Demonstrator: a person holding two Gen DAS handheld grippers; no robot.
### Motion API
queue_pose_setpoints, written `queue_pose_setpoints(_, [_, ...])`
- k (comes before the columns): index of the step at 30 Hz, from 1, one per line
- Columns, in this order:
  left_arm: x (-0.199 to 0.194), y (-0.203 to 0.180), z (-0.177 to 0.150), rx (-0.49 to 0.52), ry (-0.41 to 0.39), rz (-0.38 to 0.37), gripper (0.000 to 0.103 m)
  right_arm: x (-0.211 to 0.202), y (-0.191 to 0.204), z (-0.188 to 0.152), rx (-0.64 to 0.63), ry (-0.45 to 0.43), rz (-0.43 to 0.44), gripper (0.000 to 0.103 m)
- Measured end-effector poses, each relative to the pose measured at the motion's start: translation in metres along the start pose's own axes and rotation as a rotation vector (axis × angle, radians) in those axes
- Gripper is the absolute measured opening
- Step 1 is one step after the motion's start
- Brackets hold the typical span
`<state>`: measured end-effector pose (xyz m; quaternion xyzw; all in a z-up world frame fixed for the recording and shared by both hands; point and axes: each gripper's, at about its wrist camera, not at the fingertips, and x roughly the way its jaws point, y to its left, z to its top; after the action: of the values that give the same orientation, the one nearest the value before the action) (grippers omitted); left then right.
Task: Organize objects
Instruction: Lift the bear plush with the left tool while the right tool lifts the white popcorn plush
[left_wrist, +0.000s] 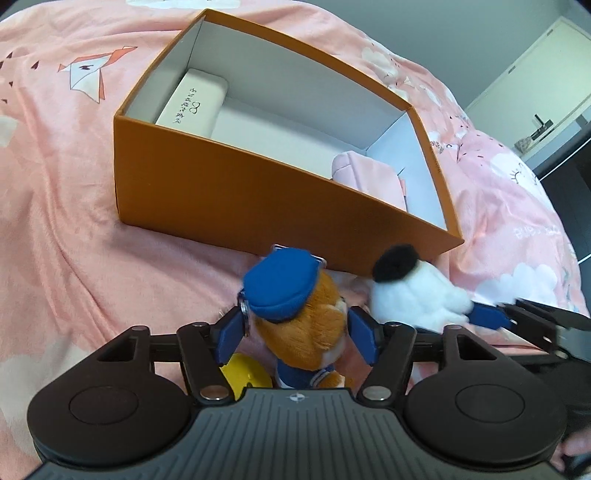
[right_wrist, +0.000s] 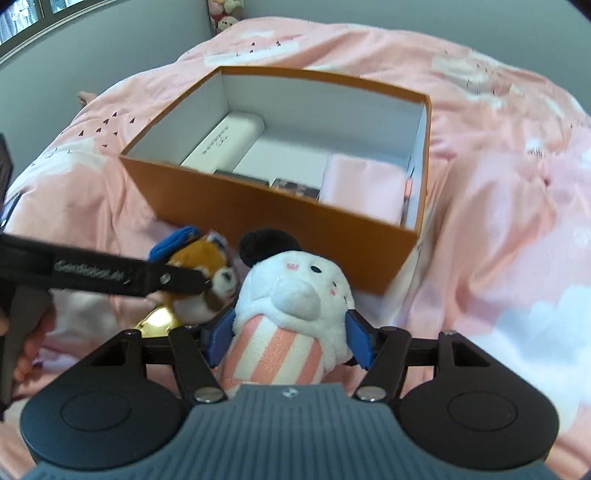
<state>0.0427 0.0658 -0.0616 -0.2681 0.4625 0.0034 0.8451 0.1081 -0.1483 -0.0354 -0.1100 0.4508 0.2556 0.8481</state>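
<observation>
An orange plush in a blue cap (left_wrist: 295, 317) stands on the pink bedding between the blue fingers of my left gripper (left_wrist: 297, 338). The jaws sit wide, with a slim gap at the left pad. Beside it is a white plush with a black ear and pink striped body (right_wrist: 295, 284), and my right gripper (right_wrist: 291, 339) is shut on its sides. The white plush (left_wrist: 413, 295) also shows at the right of the left wrist view. An open orange box (left_wrist: 258, 199) lies just beyond both toys. The orange plush (right_wrist: 199, 269) leans against the white one.
Inside the box (right_wrist: 295, 229) lie a white case (right_wrist: 225, 140), a pink pouch (right_wrist: 362, 184) and small dark boxes (right_wrist: 295, 186). A yellow object (left_wrist: 243, 373) rests under the orange plush. A person's hand (right_wrist: 33, 343) holds the left gripper. Pink bedding surrounds everything.
</observation>
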Motion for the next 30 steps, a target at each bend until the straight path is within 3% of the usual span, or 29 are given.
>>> queue_pose_setpoints(5, [-0.005, 0.002, -0.003, -0.012, 0.031, -0.041, 0.084, 0.024, -0.004, -0.002, -0.014, 0.005, -0.015, 0.066])
queue_pose_setpoints(8, [0.002, 0.003, -0.004, -0.023, 0.080, -0.070, 0.084, 0.038, -0.014, -0.007, 0.024, 0.059, -0.027, 0.067])
queue_pose_setpoints(12, [0.013, 0.004, -0.003, -0.054, 0.081, -0.036, 0.084, 0.041, -0.027, -0.012, 0.096, 0.119, -0.003, 0.070])
queue_pose_setpoints(17, [0.022, 0.014, 0.001, -0.144, 0.076, -0.029, 0.083, 0.034, -0.027, -0.008, 0.077, 0.134, -0.021, 0.071])
queue_pose_setpoints(26, [0.035, 0.024, 0.005, -0.210, 0.083, 0.011, 0.074, 0.014, -0.007, 0.000, -0.003, 0.092, -0.045, 0.074])
queue_pose_setpoints(30, [0.042, 0.030, 0.003, -0.231, 0.099, 0.021, 0.063, 0.023, -0.001, 0.003, -0.007, 0.134, -0.021, 0.071])
